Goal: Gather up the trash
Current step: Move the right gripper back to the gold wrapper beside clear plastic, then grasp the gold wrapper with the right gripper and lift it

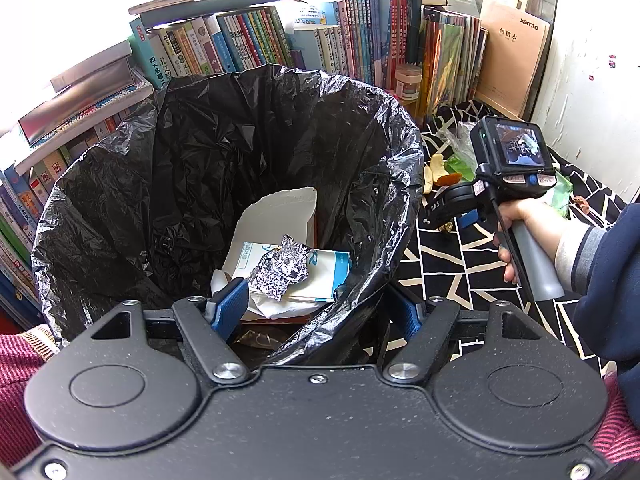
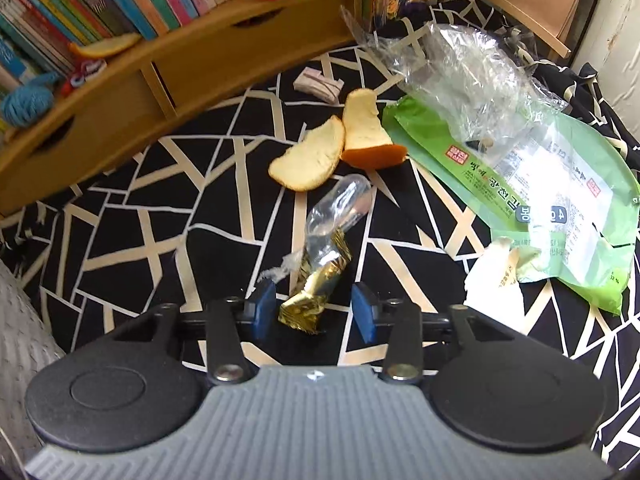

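Black cloth with a pattern of cream lines [image 2: 132, 216] covers the surface, and rows of upright books [image 1: 256, 40] stand behind it, above a low wooden shelf unit [image 2: 172, 68].

On the left stands a bin lined with a black trash bag [image 1: 132, 184]. Inside it lie a crumpled piece of silver foil [image 1: 280, 268], a white and blue paper package [image 1: 324, 276] under the foil, and a torn white sheet [image 1: 280, 212] behind them. The left hand-held gripper [image 1: 316, 312] straddles the near rim of the bag: one blue pad [image 1: 228, 308] sits inside the bin, the other outside. Whether the pads actually press on the bag I cannot tell.

To the right of the bin the trash lies scattered on the cloth. The right hand-held gripper [image 2: 316, 312] points steeply down at a gold foil wrapper [image 2: 316, 292], which lies between its blue fingers [image 2: 364, 312]; the jaws stand apart and neither pad touches the wrapper, so it is released. A clear plastic wrapper [image 2: 340, 208] is tangled with the top of the gold one. Beyond them lie two pieces of orange peel [image 2: 312, 156] side by side, a small folded grey wrapper [image 2: 320, 80], a green printed bag [image 2: 560, 200] and a crumpled clear plastic bag [image 2: 464, 68] resting on it. A torn scrap of white paper [image 2: 492, 280] lies at the green bag's near edge.

In the left wrist view, a hand [image 1: 516, 236] in a dark blue sleeve grips the grey handle of the right hand-held gripper.
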